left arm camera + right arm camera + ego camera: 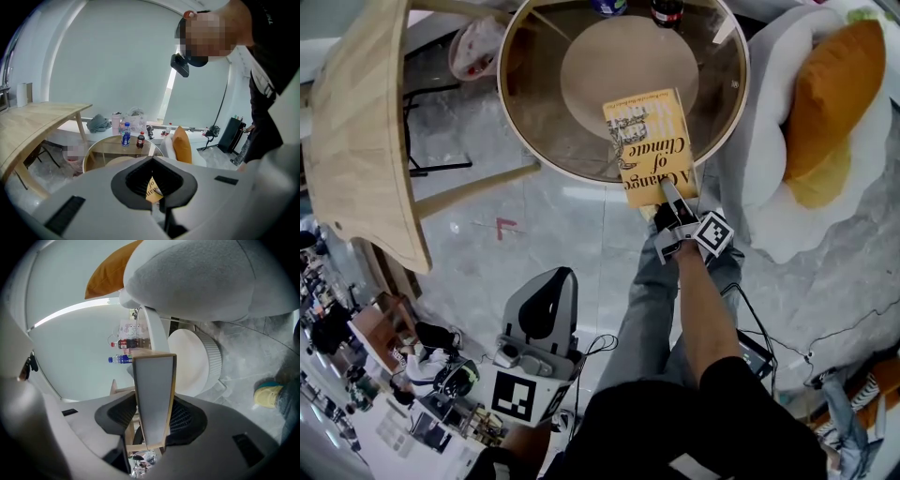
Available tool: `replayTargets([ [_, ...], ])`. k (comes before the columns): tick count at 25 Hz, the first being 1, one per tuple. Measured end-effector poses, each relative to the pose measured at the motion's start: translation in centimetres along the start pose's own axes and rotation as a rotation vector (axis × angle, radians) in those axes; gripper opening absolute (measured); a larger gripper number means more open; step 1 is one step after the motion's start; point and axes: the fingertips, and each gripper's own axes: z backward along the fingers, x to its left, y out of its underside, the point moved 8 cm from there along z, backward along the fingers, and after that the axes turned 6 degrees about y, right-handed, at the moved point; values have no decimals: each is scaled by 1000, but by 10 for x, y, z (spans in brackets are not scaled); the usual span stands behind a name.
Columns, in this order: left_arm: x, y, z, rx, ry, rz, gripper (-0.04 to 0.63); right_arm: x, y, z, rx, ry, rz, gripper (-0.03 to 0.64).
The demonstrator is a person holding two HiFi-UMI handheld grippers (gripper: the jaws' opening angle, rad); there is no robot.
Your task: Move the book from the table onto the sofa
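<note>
Item under inspection: the yellow softcover book [649, 141] with black cover lettering. It lies cover-up on the round glass worktop with a white rim [546, 131], in the upper centre of the head view. It sits on the lower right part of the glass, and its near end reaches past the rim.

The right claw [672, 192] is closed on that near end. In the right gripper view the book's pale page edge [152, 399] stands between the two dark pads, and both pads press against it.

The left claw [558, 274] sits at the lower left of the head view, well apart from the worktop. Its jaws are together with nothing held, and the left gripper view looks over them to the book far off [152, 190].

A blue-labelled bottle [125, 134] and a dark cola bottle [140, 139] stand side by side at the far edge of the worktop.

The white upholstered sofa [769, 112] is just beside the worktop at the upper right and carries an orange cushion [830, 89].

A pale wooden table [356, 122] fills the upper left.
</note>
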Motion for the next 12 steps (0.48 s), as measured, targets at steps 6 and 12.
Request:
replayTargets([
  [6,13,-10,2,-55,15,-40,8,16,0,5,35,55,38,175],
  [12,7,-42,4,-118,39,-50,8,46,-1,27,29,122,36,155],
])
